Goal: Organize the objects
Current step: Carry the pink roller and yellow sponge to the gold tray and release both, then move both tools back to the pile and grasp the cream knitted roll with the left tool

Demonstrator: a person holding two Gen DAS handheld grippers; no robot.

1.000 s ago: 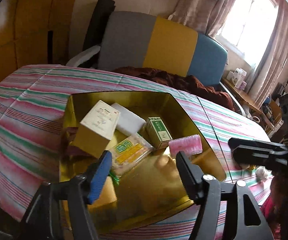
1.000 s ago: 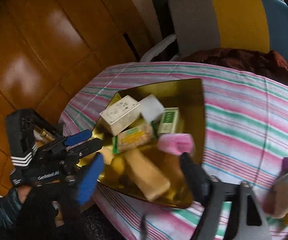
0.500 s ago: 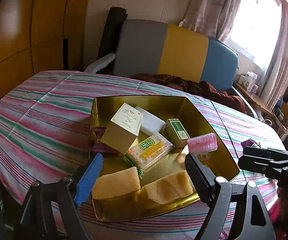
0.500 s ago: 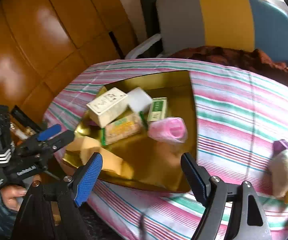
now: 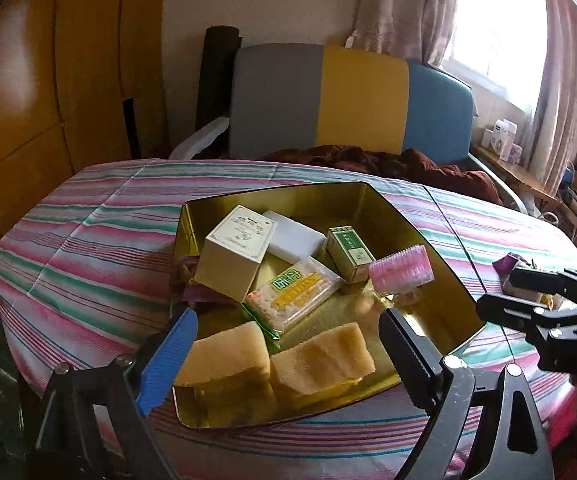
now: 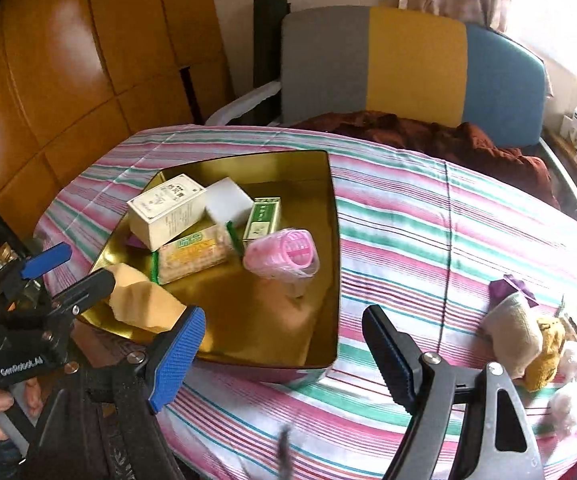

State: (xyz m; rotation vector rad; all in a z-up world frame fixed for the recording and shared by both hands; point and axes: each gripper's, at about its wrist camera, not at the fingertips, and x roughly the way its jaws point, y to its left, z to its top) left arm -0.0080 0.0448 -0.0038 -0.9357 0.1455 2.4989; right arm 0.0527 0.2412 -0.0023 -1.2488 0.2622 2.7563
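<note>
Pink roller [image 6: 284, 254] | lying sideways in tin [image 6: 334, 240] | left gripper [image 5: 288, 350] opening, empty | right gripper [image 6: 284, 344] released

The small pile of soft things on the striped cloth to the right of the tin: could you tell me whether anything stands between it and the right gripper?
Nothing visible does: only bare striped cloth lies between the open right gripper and the pile.
</note>
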